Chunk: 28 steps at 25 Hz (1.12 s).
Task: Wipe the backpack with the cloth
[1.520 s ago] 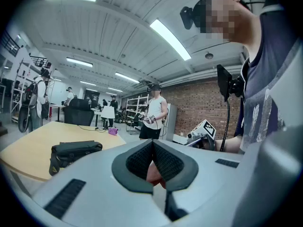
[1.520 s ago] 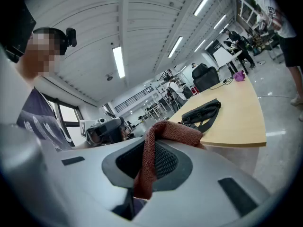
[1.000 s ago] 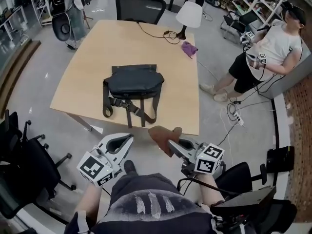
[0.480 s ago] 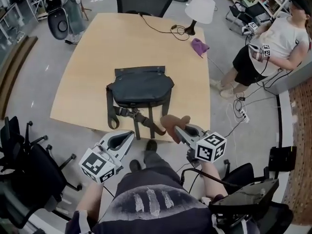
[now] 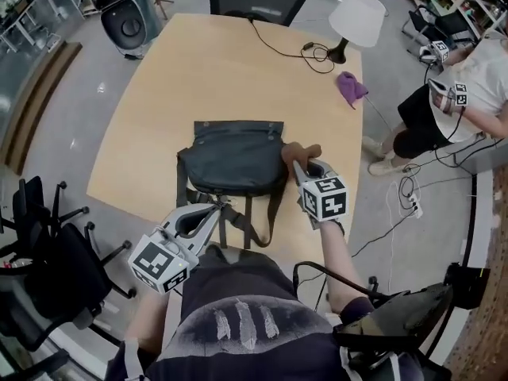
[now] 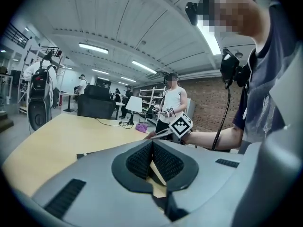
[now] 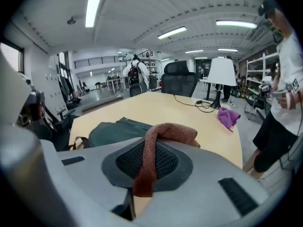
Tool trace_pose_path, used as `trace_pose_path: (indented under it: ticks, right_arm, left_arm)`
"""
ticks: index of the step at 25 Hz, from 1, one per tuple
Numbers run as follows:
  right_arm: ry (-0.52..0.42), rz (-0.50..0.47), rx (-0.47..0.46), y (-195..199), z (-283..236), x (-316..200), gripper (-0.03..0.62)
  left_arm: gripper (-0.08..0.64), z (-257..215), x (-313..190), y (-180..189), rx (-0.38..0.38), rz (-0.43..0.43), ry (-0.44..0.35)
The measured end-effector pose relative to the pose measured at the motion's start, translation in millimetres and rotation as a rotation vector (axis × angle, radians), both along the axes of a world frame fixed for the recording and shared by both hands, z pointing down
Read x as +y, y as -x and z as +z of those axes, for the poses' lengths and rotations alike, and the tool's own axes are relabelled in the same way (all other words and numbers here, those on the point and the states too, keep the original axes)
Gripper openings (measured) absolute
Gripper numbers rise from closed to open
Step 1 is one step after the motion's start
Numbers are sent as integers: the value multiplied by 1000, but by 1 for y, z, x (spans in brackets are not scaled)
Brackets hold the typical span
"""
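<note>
Closing in fast: vs 1 sec ago, when both tools hung over the floor short of the light wooden table (image 5: pixel 214 70), the person has stepped up to its near edge. The right gripper (image 5: pixel 301 163) has gone fwd over the tabletop. Its rust-brown terry cloth (image 5: pixel 302 150) now sits at the far right corner of the dark grey fabric backpack (image 5: pixel 234 161). The backpack lies flat mid-table, its webbing straps (image 5: pixel 248 219) trailing toward the near edge, and looks unshifted on the table.

Meaning for the task, by my read: approach approx. done, wiping not yet begun. Next move needs the cloth lowered onto the flap and dragged across. Can't tell from the head view whether the cloth already touches fabric. The right gripper view has it draped over the jaw tips w/ the backpack (image 7: pixel 118 129) lower and to the left, so prob. just beside, not on.

Right gripper: clenched on the cloth (image 7: pixel 158 141), a fold pinched btwn the pads, loose end hanging down. Forearm stretched fwd, marker cube facing up, tool pointing away from the body.

Left gripper (image 5: pixel 208 213): jaws pressed together, nothing btwn them. Held low, close to the body, tips at the near table edge by the straps, aimed toward the backpack. Idle for now; could pin the backpack if it slides.
</note>
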State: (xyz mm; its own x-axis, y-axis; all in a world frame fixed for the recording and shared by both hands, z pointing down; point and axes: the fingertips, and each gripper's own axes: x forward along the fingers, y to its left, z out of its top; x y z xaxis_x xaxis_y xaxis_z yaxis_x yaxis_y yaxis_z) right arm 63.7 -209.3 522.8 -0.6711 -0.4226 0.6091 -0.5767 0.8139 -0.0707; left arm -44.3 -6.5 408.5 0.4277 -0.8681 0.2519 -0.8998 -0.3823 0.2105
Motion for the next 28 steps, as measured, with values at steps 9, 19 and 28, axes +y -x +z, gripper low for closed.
trace_pose_path:
  ticks: [9, 19, 28]
  right_arm:
    - [27, -297, 344, 88, 70, 38, 32]
    - [275, -596, 263, 179, 61, 155, 32]
    - [453, -651, -229, 271, -6, 169, 32]
  left_arm:
    - [6, 19, -32, 52, 40, 18, 29]
    - [6, 36, -49, 128, 93, 69, 35]
    - [6, 47, -45, 184, 94, 5, 55]
